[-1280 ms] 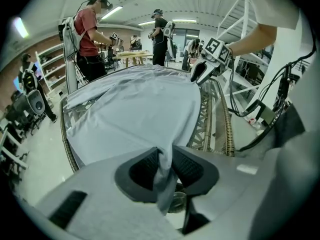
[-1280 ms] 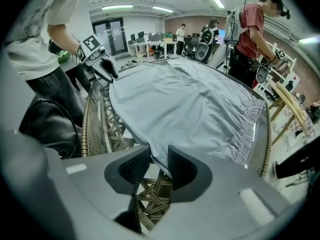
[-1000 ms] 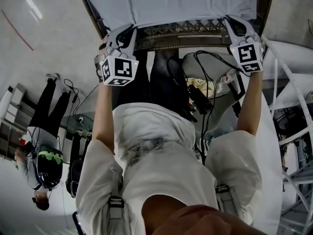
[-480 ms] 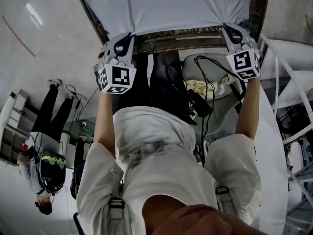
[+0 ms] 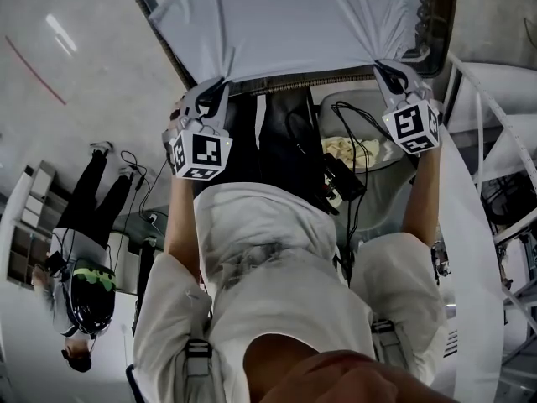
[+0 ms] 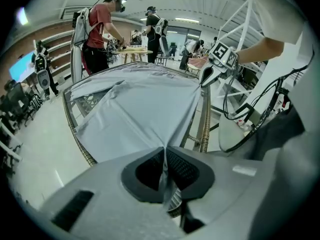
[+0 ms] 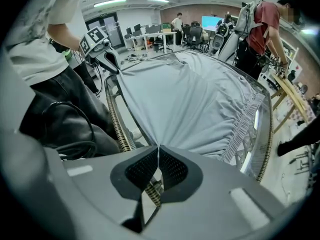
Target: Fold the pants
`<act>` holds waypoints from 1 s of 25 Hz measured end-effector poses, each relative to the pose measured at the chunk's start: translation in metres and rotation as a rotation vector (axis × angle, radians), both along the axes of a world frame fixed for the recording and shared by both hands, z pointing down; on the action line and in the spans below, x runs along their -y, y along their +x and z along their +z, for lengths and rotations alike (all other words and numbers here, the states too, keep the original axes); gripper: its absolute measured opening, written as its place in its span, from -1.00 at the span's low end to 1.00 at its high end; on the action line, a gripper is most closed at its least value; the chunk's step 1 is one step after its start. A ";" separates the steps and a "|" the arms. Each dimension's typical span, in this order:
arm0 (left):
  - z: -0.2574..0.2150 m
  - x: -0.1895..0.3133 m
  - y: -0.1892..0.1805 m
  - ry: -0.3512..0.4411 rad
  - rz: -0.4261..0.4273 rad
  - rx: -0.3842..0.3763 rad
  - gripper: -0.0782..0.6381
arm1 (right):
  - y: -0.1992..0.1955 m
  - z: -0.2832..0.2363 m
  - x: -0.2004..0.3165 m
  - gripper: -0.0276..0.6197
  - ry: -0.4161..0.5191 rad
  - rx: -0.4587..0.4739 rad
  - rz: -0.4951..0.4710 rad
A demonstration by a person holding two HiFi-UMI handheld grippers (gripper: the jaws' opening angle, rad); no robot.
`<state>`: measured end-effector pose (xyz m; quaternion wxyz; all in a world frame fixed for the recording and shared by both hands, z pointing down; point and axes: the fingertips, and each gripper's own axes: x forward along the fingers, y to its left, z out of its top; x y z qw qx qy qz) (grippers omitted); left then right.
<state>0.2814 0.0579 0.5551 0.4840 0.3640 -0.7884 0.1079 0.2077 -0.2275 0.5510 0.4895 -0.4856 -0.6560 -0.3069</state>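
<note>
A grey workshop floor (image 5: 75,74) is seen around the wire-rimmed table (image 6: 205,126), over which grey pants (image 5: 285,23) are spread. Their near edge is pinched tight by the left gripper (image 6: 164,159) and the right gripper (image 7: 157,156). A wooden bench (image 6: 132,49) is shown only in the gripper views.

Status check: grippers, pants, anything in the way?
Left gripper and right gripper both shut on the pants, near edge, one end each. Fabric taut between them. In the way: metal table rim just under the held edge.
</note>
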 end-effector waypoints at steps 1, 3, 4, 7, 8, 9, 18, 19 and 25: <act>-0.002 -0.001 0.002 0.001 0.001 -0.005 -0.72 | 0.004 -0.002 0.000 -0.86 0.000 -0.006 0.002; -0.007 -0.003 0.004 0.004 -0.001 -0.011 -0.72 | 0.008 -0.006 -0.002 -0.86 -0.001 -0.012 0.011; -0.009 -0.005 0.003 0.006 -0.006 -0.012 -0.72 | 0.008 -0.009 -0.003 -0.86 -0.002 -0.011 0.017; -0.015 -0.010 -0.009 0.013 -0.031 -0.002 -0.72 | 0.001 -0.015 -0.007 -0.86 -0.008 0.011 0.038; -0.017 -0.012 -0.015 0.014 -0.039 0.007 -0.72 | -0.004 -0.017 -0.008 -0.86 -0.009 0.022 0.043; -0.020 -0.014 -0.022 0.015 -0.047 0.018 -0.72 | -0.008 -0.020 -0.010 -0.86 -0.011 0.035 0.045; -0.046 -0.035 -0.092 0.019 -0.080 0.127 -0.72 | -0.070 -0.047 -0.028 -0.86 -0.024 0.152 0.057; -0.047 -0.037 -0.099 0.020 -0.083 0.135 -0.72 | -0.078 -0.049 -0.030 -0.86 -0.024 0.165 0.058; -0.053 -0.046 -0.131 0.039 -0.103 0.184 -0.72 | -0.113 -0.057 -0.041 -0.86 -0.019 0.231 0.086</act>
